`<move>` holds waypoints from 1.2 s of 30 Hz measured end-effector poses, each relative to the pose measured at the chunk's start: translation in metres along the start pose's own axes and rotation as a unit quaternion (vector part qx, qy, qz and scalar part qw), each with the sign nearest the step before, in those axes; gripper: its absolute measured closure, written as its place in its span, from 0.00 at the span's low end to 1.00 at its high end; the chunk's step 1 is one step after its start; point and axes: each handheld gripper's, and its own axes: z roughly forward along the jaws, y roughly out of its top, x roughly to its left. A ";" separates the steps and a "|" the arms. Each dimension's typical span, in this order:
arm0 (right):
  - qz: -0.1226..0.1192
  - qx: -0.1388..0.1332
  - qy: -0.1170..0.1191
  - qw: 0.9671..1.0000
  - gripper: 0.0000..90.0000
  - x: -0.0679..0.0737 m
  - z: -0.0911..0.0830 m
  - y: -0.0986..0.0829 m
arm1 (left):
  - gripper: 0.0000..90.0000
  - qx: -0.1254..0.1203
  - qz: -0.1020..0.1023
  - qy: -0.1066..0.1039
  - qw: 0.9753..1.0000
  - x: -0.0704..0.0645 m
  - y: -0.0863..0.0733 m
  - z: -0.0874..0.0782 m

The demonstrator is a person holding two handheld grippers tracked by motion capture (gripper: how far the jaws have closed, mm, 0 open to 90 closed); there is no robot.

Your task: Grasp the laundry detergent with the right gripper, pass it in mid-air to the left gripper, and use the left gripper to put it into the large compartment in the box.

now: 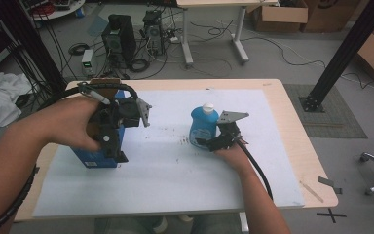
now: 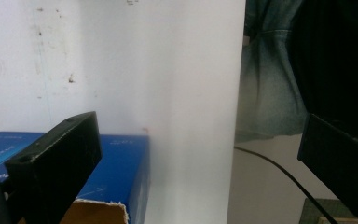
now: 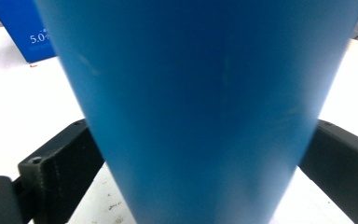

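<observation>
Two risks stand out: the right gripper (image 1: 209, 141), jaws flanking the upright blue plastic bottle (image 1: 203, 127) mid-desk but seemingly short of touching it, could tip it, while the left gripper (image 1: 108, 141), jaws wide and empty, could knock the blue cardboard box (image 1: 95, 157).

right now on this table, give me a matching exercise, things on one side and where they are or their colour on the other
Things:
1. blue bottle
2. blue box
3. bottle cap
4. right tool

Descriptions:
a. white
b. under the left tool, top torn open
c. jaws either side of the bottle
d. upright near the table's middle

Pairs: 1-d, 2-b, 3-a, 4-c
</observation>
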 end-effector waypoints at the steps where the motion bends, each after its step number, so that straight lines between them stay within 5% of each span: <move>1: 0.000 -0.001 0.001 1.000 0.05 0.000 0.000 0.000 | 0.00 0.000 0.000 0.000 1.000 0.000 0.000 0.000; 36: 0.002 -0.017 0.001 1.000 0.38 0.001 -0.001 -0.002 | 0.00 0.005 0.000 0.003 1.000 0.001 0.001 0.003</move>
